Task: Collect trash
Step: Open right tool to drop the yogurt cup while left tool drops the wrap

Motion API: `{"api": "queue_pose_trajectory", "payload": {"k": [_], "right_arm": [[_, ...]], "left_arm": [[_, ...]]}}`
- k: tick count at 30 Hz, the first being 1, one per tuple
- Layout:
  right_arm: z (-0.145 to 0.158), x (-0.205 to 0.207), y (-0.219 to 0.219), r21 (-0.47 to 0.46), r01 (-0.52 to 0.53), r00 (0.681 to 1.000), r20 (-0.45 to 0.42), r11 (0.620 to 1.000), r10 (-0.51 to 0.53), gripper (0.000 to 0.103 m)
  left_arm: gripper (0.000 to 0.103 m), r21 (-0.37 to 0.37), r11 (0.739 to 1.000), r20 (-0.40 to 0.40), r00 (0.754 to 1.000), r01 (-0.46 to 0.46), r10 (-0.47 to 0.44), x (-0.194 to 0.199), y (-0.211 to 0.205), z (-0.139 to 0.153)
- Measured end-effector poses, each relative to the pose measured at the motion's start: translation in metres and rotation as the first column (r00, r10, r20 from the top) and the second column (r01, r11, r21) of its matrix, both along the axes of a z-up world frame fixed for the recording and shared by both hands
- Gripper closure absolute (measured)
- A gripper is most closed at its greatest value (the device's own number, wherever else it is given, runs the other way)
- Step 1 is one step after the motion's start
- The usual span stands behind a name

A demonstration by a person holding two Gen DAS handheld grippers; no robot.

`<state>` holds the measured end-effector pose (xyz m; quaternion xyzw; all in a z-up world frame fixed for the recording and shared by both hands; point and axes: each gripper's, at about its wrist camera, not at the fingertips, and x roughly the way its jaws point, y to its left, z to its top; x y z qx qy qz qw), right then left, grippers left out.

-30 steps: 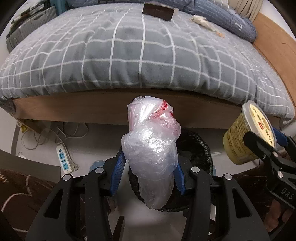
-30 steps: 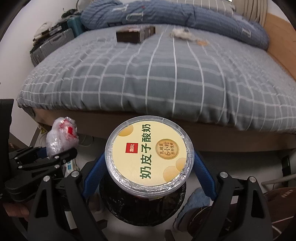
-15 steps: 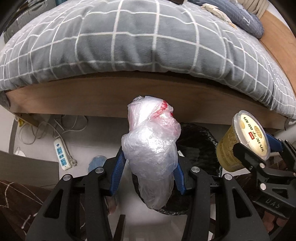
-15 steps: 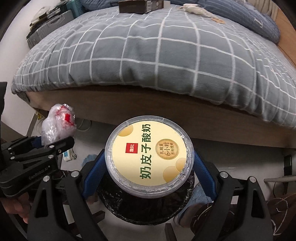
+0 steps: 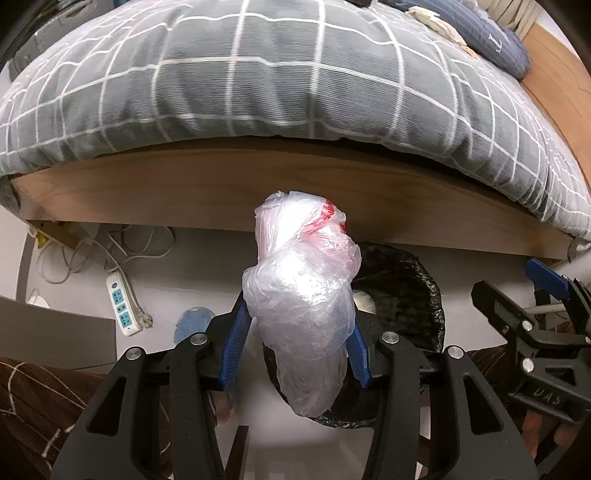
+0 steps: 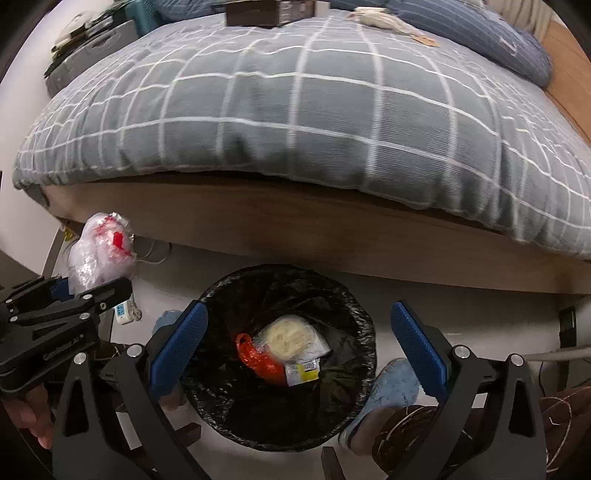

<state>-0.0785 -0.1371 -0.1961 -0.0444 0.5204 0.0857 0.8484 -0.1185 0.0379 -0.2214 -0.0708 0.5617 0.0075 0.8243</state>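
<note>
- Bed (image 6: 295, 122): the grey checked duvet overhangs the wooden frame just behind the bin. More trash is seen on top, a crumpled wrapper (image 6: 384, 18) and a dark box (image 6: 266, 13); both could be overlooked, being far from the bin and near the frame's upper edge.
- Trash bin (image 6: 365, 325): lined with a black bag, it stands on the pale floor beside the bed frame, directly under the right gripper. A yogurt cup (image 6: 288, 334) lies inside among a red wrapper (image 6: 258, 356) and a packet. The liner rim looks loose; it may be dragged in if caught by a finger.
- Right gripper (image 6: 295, 347): the jaws are opening and nothing is between them; the pads stand wide over the bin mouth. Little risk is judged here, unless the rim is struck.
- Left gripper (image 5: 297, 339): partly closed on a clear plastic bag (image 5: 303, 295) with red print, pinched at its middle.
- Clear plastic bag: it hangs over the bin's near left edge, not its centre. If released from here it may drift, catch the rim, or fall to the floor. Thin film may also cling to the pads.
- Power strip (image 5: 123, 306) and cables: they lie on the floor left of the bin; a missed bag could land among them.
</note>
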Motion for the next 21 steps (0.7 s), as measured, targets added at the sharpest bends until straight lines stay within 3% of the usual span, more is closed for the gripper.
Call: {"api": "queue_pose_trajectory", "payload": {"k": [12,21], "right_arm": [[0.001,-0.006,-0.06,-0.027,0.106,0.994,0.02,0.994,-0.106,0.008],[0.001,-0.008,-0.09,-0.036,0.183,0.983,0.015,0.983,-0.182,0.008]], "left_arm": [[0.056,-0.026,0.995,0.001,0.995,0.1,-0.1,0.012,-0.055,0.001],[0.055,0.001,0.987,-0.01,0.987,0.16,-0.16,0.016,-0.094,-0.002]]}}
